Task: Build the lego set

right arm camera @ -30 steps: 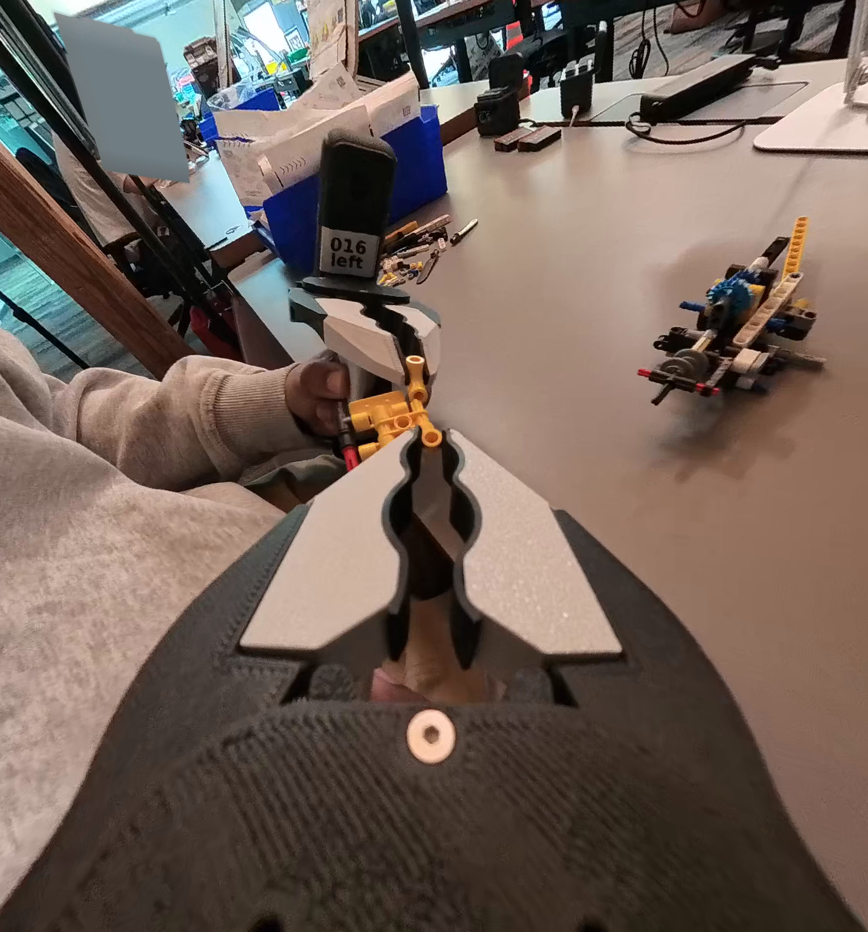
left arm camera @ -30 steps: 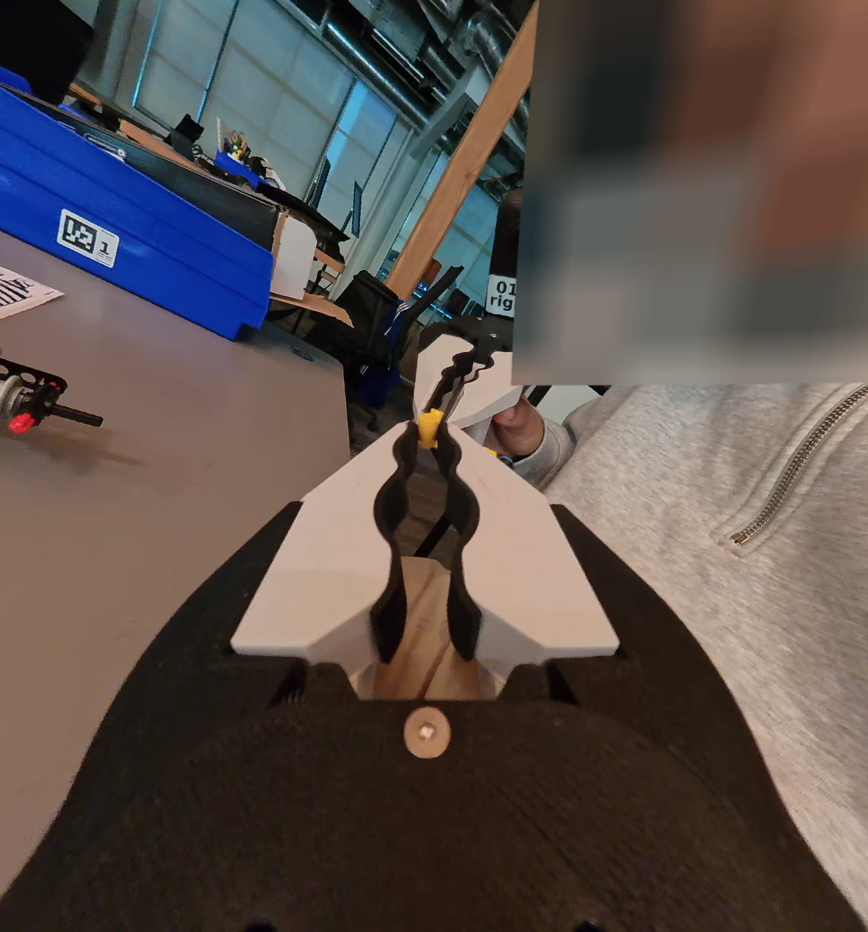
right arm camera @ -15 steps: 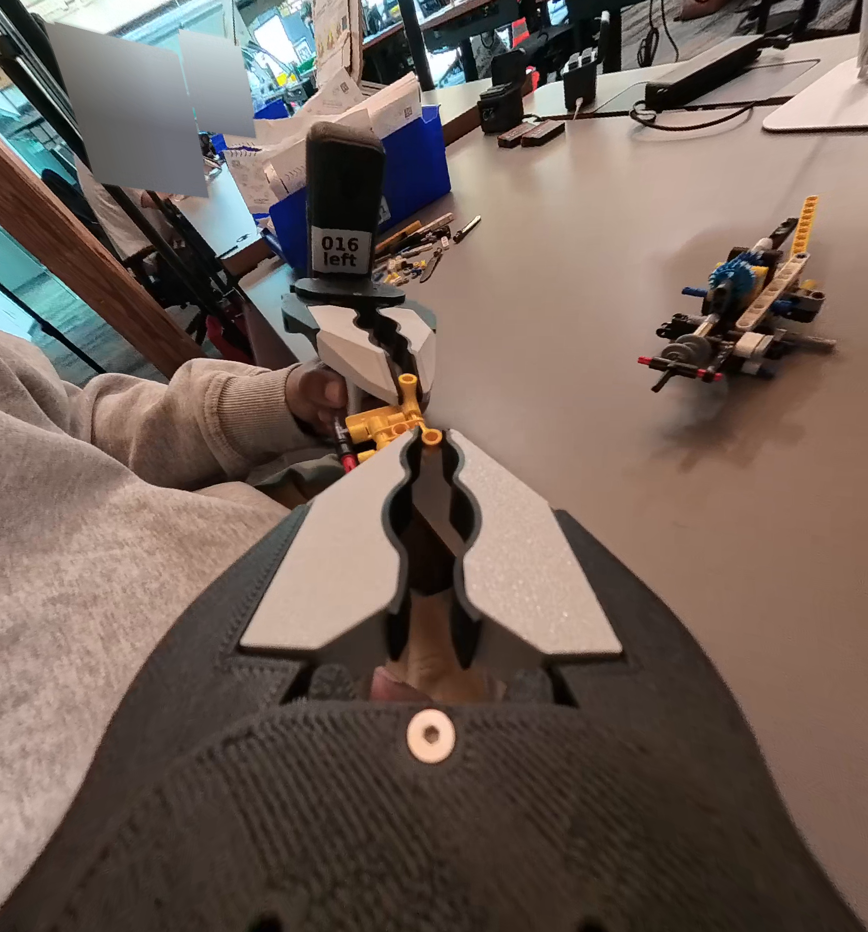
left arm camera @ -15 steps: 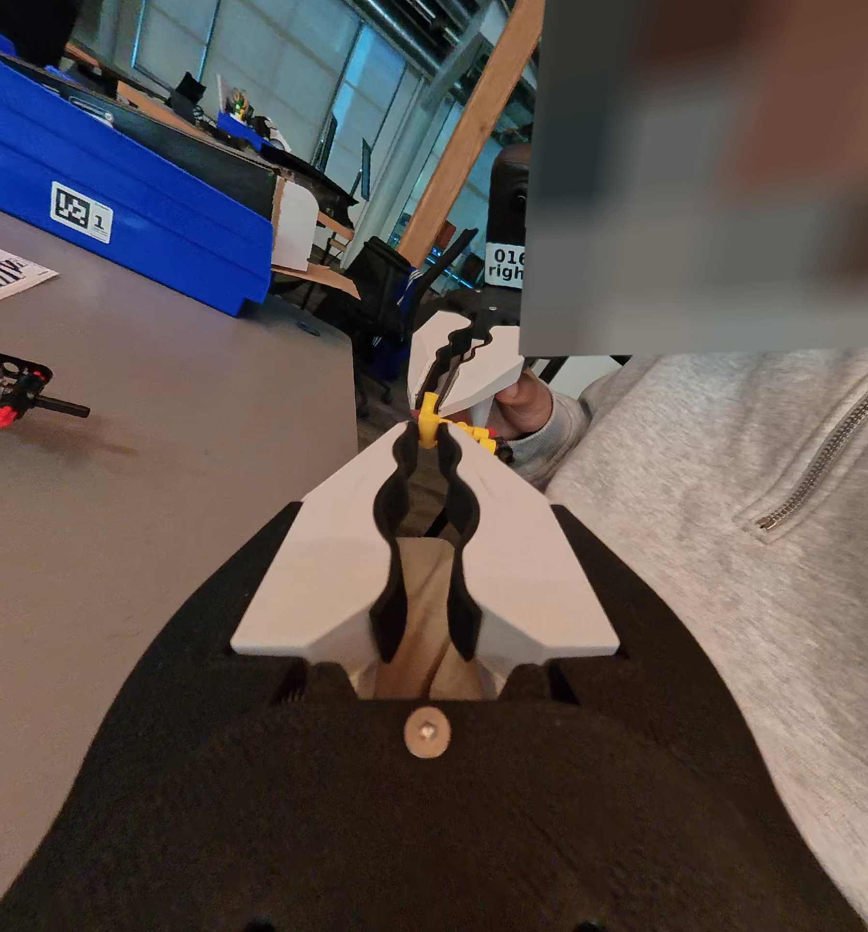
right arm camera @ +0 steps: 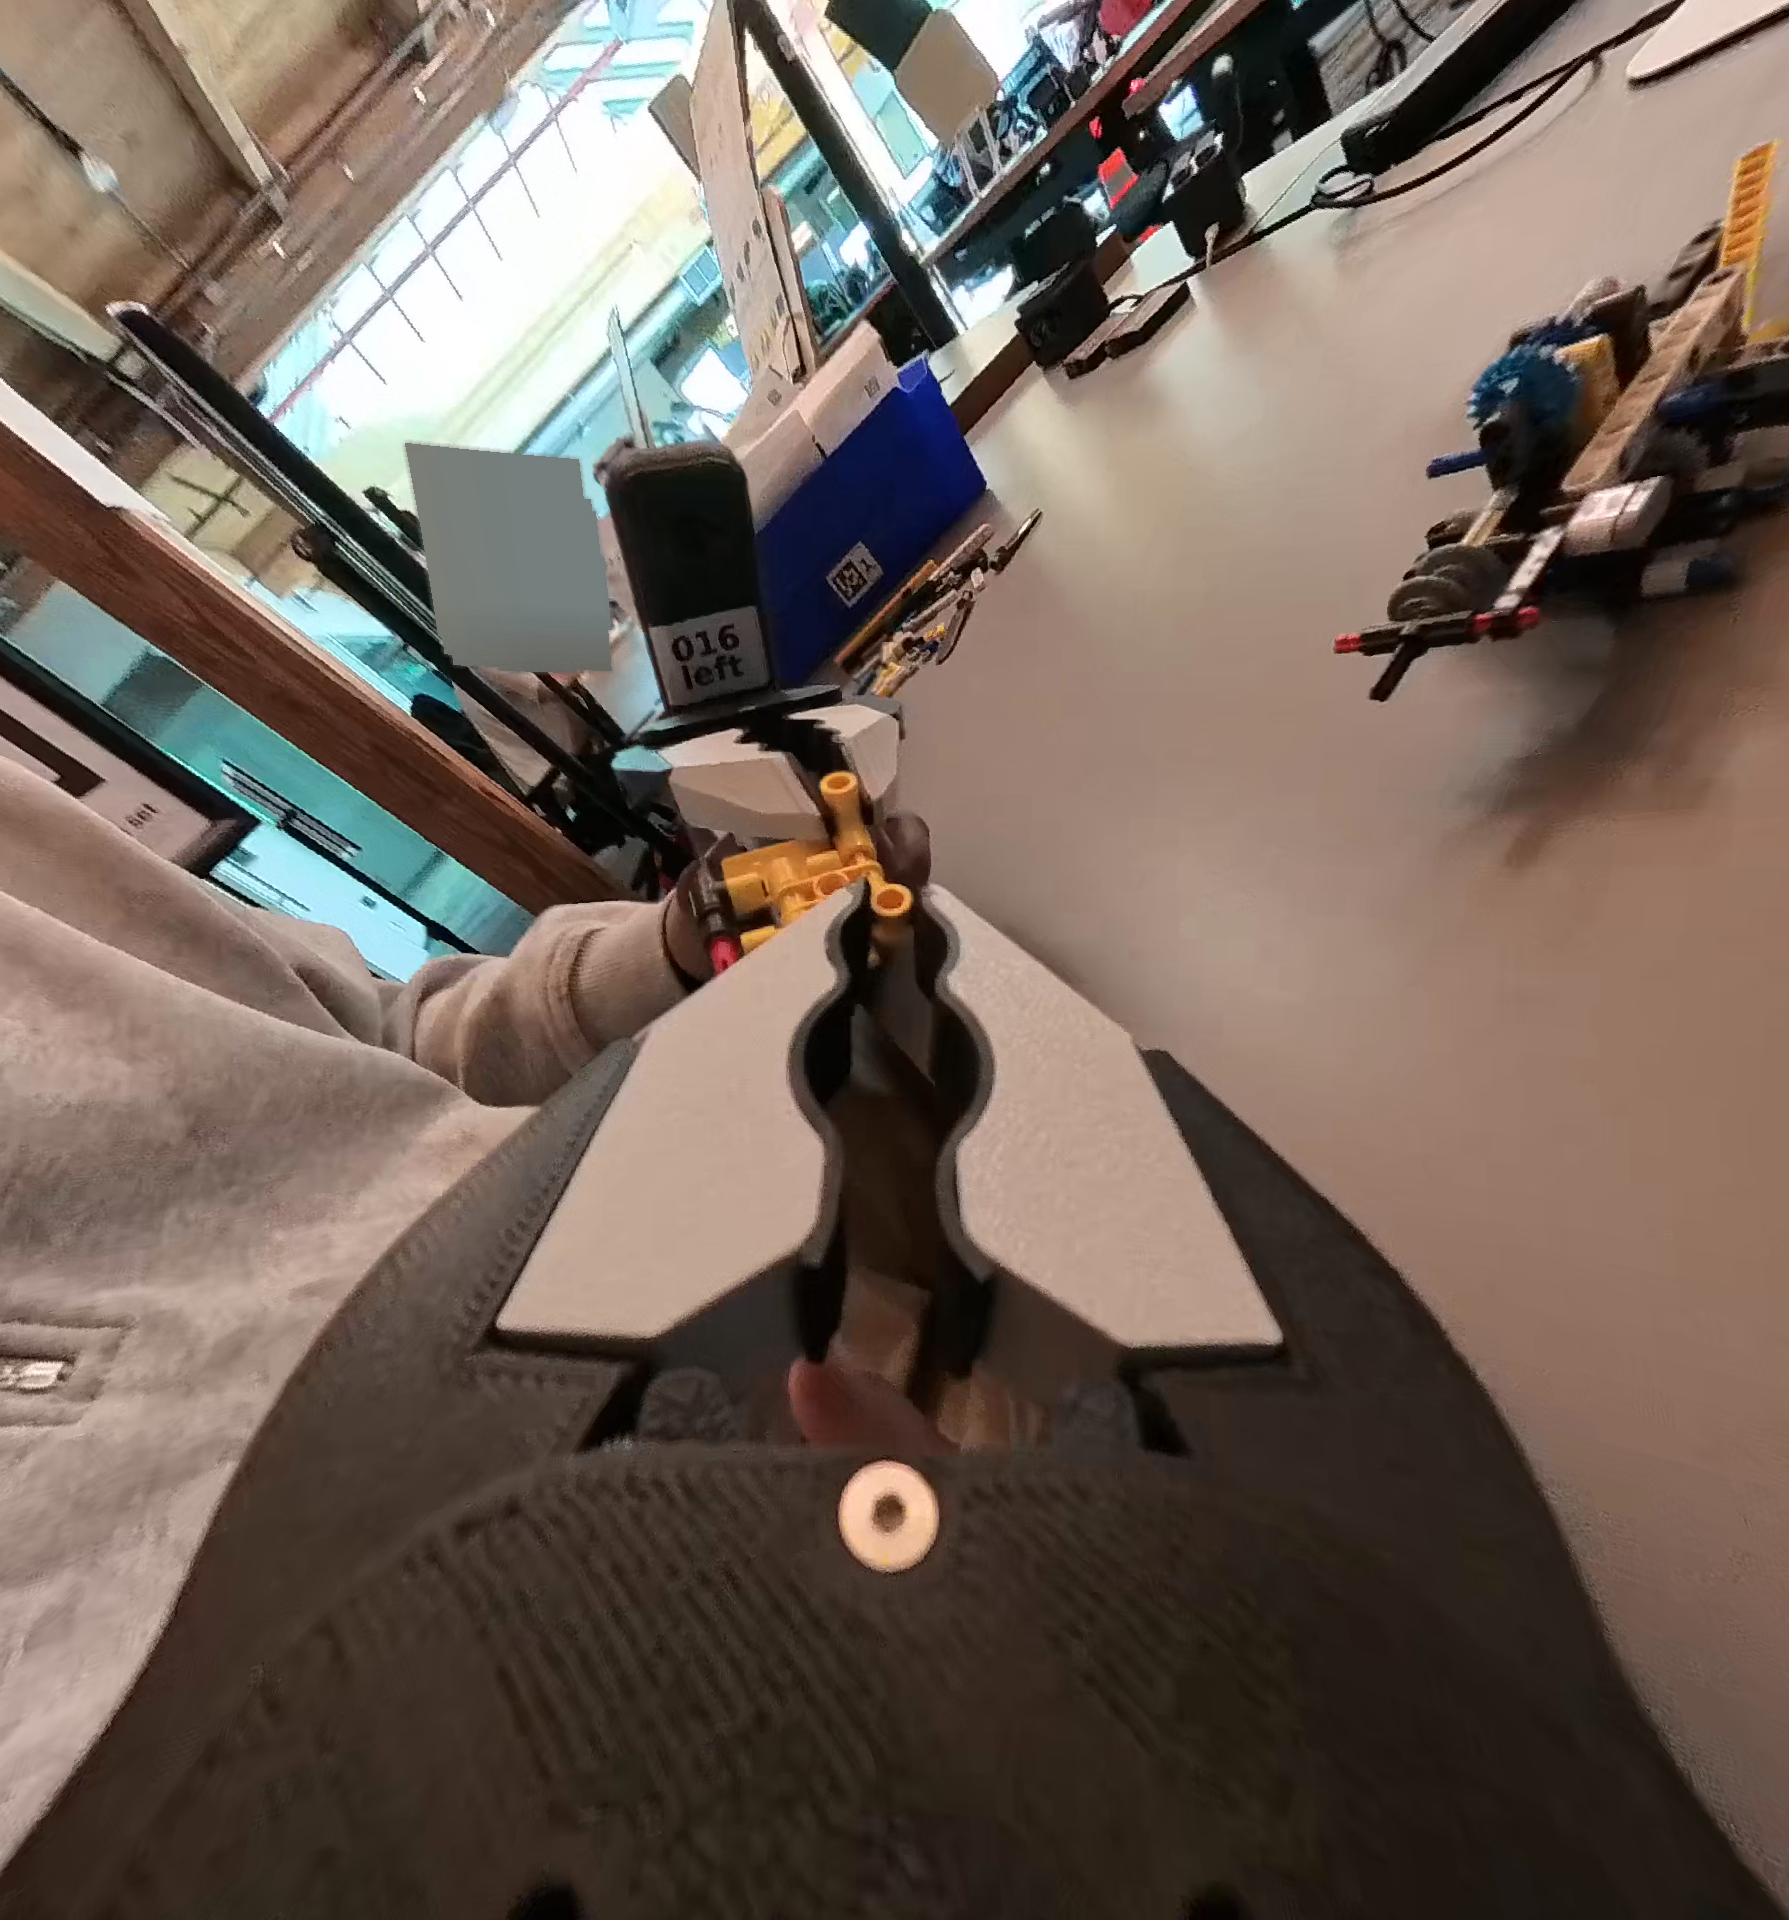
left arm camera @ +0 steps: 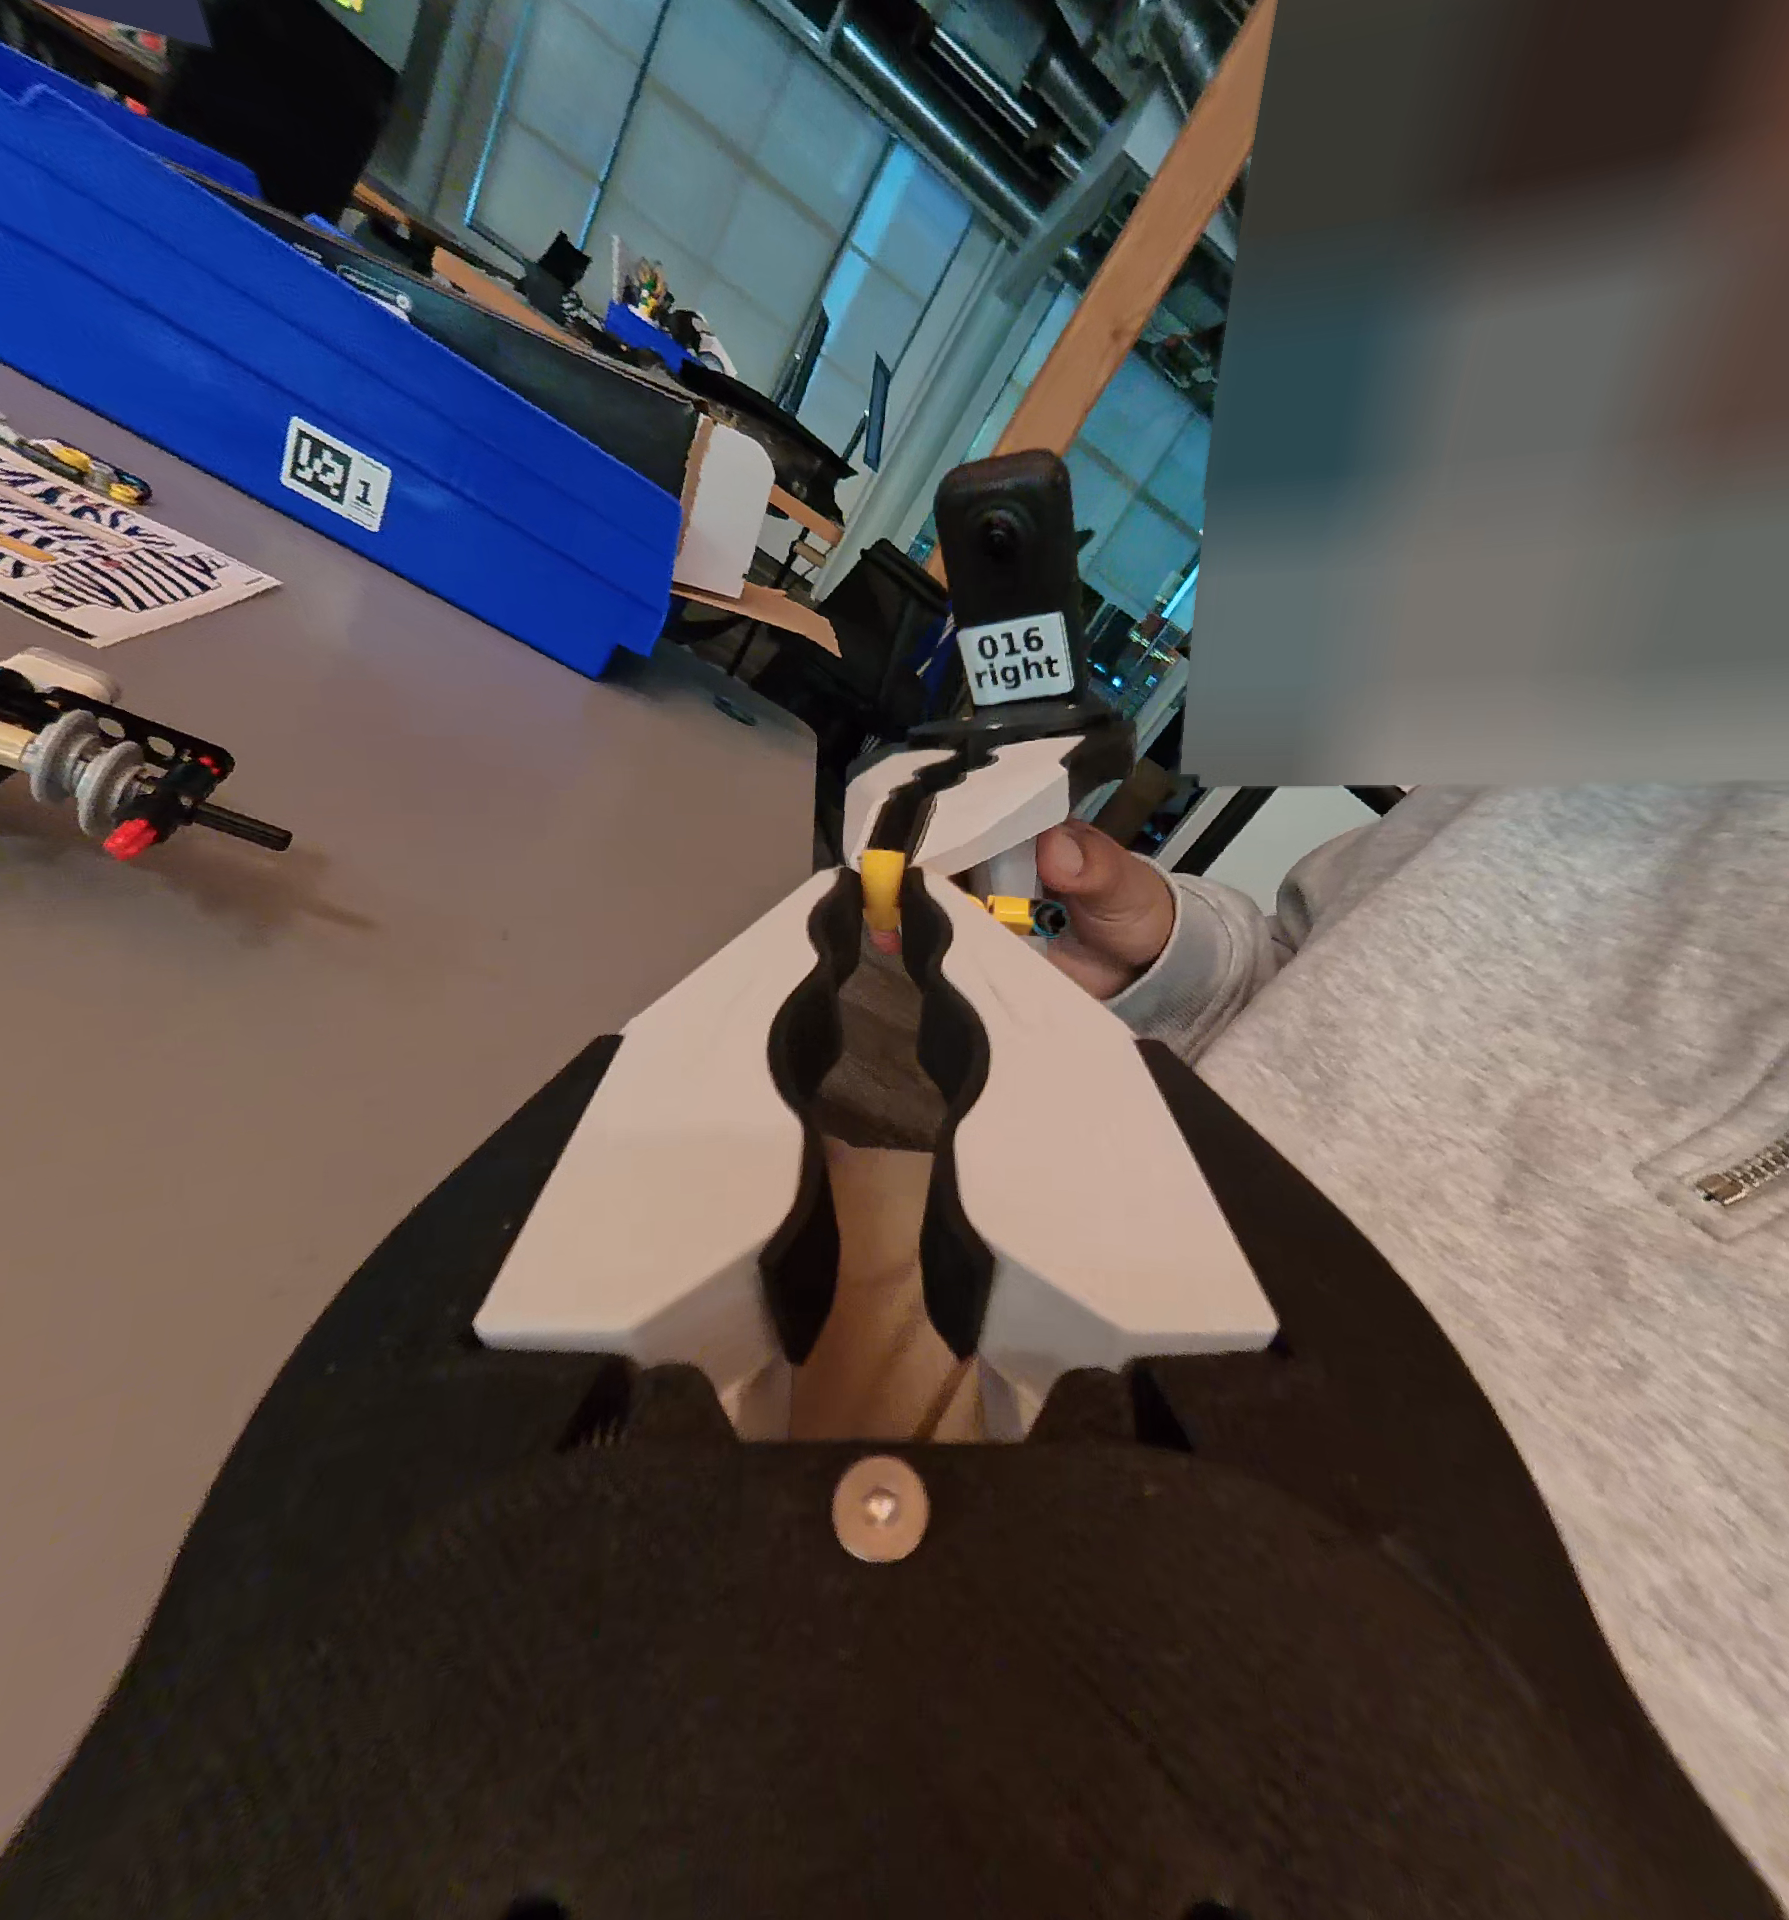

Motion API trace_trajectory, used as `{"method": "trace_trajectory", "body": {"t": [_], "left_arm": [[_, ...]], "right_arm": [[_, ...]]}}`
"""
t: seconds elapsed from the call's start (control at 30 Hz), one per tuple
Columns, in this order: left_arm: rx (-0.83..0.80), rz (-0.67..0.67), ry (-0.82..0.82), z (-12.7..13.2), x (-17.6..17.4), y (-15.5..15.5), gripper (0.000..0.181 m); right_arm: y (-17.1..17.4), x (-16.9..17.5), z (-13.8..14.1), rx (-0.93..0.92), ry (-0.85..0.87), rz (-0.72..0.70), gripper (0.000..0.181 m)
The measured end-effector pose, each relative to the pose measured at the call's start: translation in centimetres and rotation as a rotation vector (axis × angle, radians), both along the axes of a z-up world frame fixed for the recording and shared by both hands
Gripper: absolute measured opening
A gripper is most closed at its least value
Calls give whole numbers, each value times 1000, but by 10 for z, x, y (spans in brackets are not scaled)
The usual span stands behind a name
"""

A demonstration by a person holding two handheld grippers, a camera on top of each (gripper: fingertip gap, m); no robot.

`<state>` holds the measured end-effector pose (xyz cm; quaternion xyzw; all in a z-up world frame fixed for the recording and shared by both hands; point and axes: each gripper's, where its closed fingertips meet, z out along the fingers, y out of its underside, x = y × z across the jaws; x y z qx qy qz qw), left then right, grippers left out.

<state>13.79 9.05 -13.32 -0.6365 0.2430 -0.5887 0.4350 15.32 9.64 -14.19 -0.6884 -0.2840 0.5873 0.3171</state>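
Note:
A small yellow lego assembly (right arm camera: 791, 876) with a red-tipped black pin is held in the air between both grippers, off the table's near edge. My left gripper (left arm camera: 879, 899) is shut on a yellow connector (left arm camera: 877, 881) of it. My right gripper (right arm camera: 885, 914) is shut on another yellow end of the same assembly. The two grippers meet tip to tip: the right gripper also shows in the left wrist view (left arm camera: 888, 844), and the left gripper in the right wrist view (right arm camera: 836, 774). A partly built lego vehicle (right arm camera: 1617, 499) lies on the grey table (right arm camera: 1285, 987), and one end of it shows in the left wrist view (left arm camera: 90, 764).
A blue bin (left arm camera: 298, 416) stands at the table's far side, with a printed sheet (left arm camera: 69, 551) beside it. Loose lego parts (right arm camera: 921, 623) lie by the blue bin (right arm camera: 869, 499). A person's grey sweatshirt (left arm camera: 1492, 1143) is close beside the grippers. Cables and boxes (right arm camera: 1129, 301) sit far back. The grippers are tip to tip, or close to it. The partly built lego vehicle (right arm camera: 1617, 499) is about 15 centimetres from both grippers' fingertips.
Both grippers stay shut on the yellow assembly. Both have tilted, so the table slants in the right wrist view. More of the right gripper's camera shows in the left wrist view.

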Motion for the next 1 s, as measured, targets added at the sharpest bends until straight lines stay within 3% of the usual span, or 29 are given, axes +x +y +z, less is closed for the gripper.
{"method": "trace_trajectory", "body": {"t": [0.63, 1.0], "left_arm": [[-107, 11, -56, -2, 5, 5, 7], [-175, 26, 0, -13, 7, 10, 6]], "right_arm": [[8, 3, 1, -74, 90, -19, 5], [17, 6, -7, -60, 54, -56, 6]]}}
